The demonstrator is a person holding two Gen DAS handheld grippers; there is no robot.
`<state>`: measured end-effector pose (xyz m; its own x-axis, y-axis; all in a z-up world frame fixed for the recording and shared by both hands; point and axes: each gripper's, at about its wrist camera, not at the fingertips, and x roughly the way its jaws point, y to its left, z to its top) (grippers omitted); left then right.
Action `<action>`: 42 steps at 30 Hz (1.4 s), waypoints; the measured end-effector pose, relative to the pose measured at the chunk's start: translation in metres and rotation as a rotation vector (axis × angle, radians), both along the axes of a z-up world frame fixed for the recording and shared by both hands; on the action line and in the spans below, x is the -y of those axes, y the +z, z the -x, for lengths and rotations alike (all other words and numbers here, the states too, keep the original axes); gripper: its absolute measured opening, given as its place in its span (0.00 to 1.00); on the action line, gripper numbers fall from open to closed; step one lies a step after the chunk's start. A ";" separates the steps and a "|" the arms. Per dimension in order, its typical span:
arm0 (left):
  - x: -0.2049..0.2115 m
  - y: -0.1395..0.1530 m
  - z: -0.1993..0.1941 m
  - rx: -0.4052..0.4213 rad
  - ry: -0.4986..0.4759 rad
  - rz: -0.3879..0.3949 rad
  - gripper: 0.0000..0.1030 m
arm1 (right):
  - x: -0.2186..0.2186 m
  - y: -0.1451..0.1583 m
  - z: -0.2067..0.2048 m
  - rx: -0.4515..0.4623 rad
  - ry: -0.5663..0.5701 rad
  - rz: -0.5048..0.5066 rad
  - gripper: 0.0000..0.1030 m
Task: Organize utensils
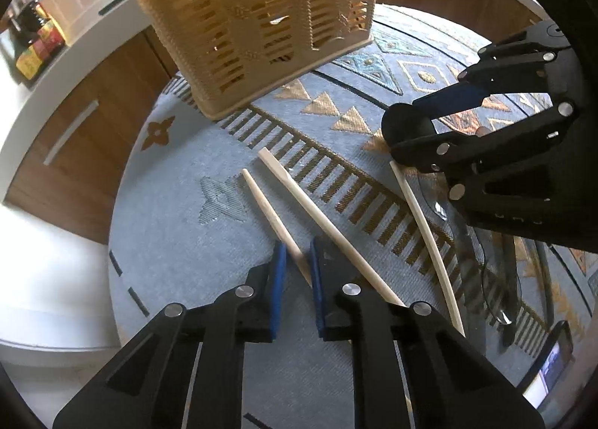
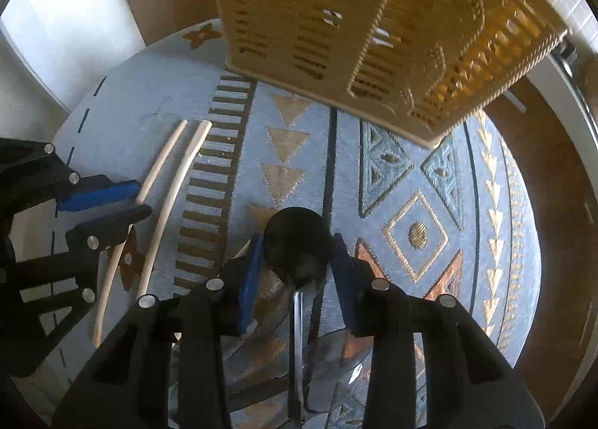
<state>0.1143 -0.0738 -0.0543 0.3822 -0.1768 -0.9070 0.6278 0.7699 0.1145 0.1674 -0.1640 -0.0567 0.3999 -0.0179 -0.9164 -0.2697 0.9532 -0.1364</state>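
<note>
A tan slotted utensil basket (image 1: 258, 28) stands at the far side of a round glass table; it also shows in the right wrist view (image 2: 377, 28). Three pale wooden chopsticks lie on the glass: a short one (image 1: 269, 215), a long one (image 1: 317, 219) and a curved one (image 1: 426, 242). My left gripper (image 1: 298, 260) is low over the glass, its blue pads closed around the short chopstick's near end. My right gripper (image 2: 297, 264) is shut on the round bowl of a black ladle (image 2: 298, 242), whose shiny handle (image 2: 298, 346) runs back under the gripper. In the left wrist view the right gripper (image 1: 467, 118) holds the ladle (image 1: 405, 126) beside the curved chopstick.
A blue patterned rug (image 1: 355, 66) shows through the glass. Wooden cabinets (image 1: 82, 137) with a white counter curve around the left and far sides. Jars and boxes (image 1: 35, 40) stand on the counter at far left. A phone (image 1: 553, 365) lies at the table's right edge.
</note>
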 end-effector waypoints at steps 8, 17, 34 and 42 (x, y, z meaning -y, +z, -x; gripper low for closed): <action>-0.030 0.001 -0.006 -0.002 0.094 0.035 0.05 | 0.046 0.017 0.008 0.076 -0.106 -0.049 0.32; -0.050 0.001 -0.027 -0.073 0.148 0.086 0.06 | 0.108 0.007 -0.013 -0.011 -0.230 -0.137 0.33; -0.032 -0.006 -0.093 -0.203 0.036 0.026 0.05 | 0.126 0.006 -0.010 -0.073 -0.187 -0.181 0.45; -0.037 0.004 -0.066 -0.068 0.082 0.175 0.03 | 0.105 0.011 0.029 0.018 -0.180 -0.153 0.33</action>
